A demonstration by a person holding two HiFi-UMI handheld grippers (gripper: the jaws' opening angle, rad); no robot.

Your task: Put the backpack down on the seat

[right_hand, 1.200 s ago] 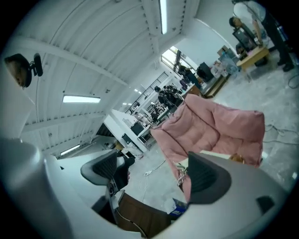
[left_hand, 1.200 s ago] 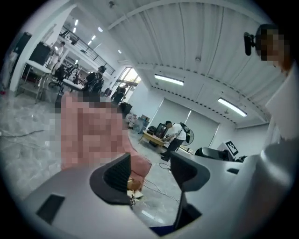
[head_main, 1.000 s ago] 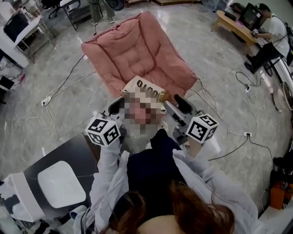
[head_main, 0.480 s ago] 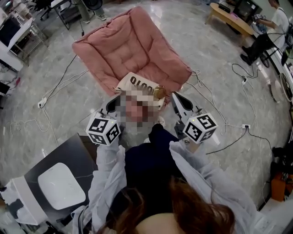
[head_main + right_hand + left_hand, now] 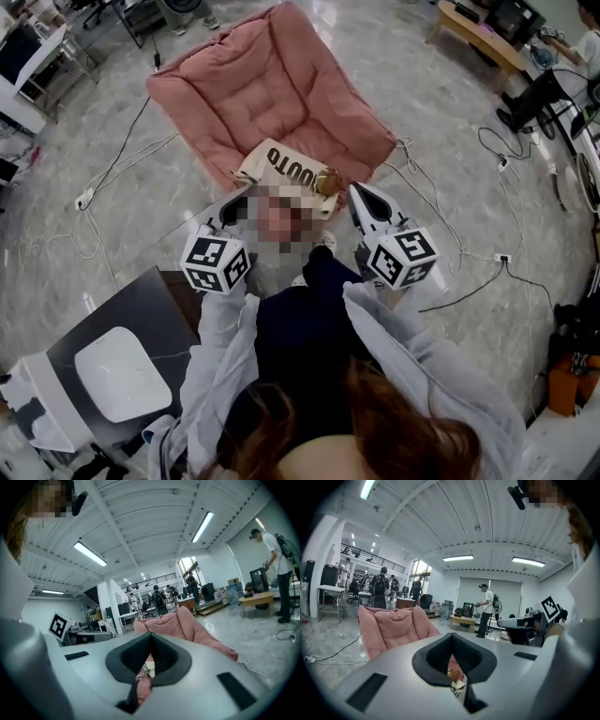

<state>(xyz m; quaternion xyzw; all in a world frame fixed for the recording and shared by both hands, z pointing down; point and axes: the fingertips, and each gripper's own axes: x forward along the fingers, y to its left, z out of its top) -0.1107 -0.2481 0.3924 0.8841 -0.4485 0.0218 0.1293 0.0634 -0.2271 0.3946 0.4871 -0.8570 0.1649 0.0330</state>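
My pale grey sleeves point(image 5: 217, 361) reach up the frame side by side, nearly level. My left claw point(image 5: 234, 204) and right claw point(image 5: 359, 191) are both closed. They flank the beige lettered fabric backpack point(image 5: 281, 171), which lies at the front edge of the pink cushioned seat point(image 5: 272, 94). A second ago my right claw's jaws stood apart.

Right gripper point(image 5: 362, 193): jaws stood apart a second ago, now together. Its body has rolled, and its marker cube point(image 5: 401, 255) has turned and shifted slightly left in the head view.

Left gripper point(image 5: 233, 207): narrow gap then, jaws now closed.

Head view has shifted: pink cushioned chair point(image 5: 272, 94) and beige canvas backpack with dark lettering point(image 5: 281, 170) sit higher in frame. The chair's back now reaches the top edge.
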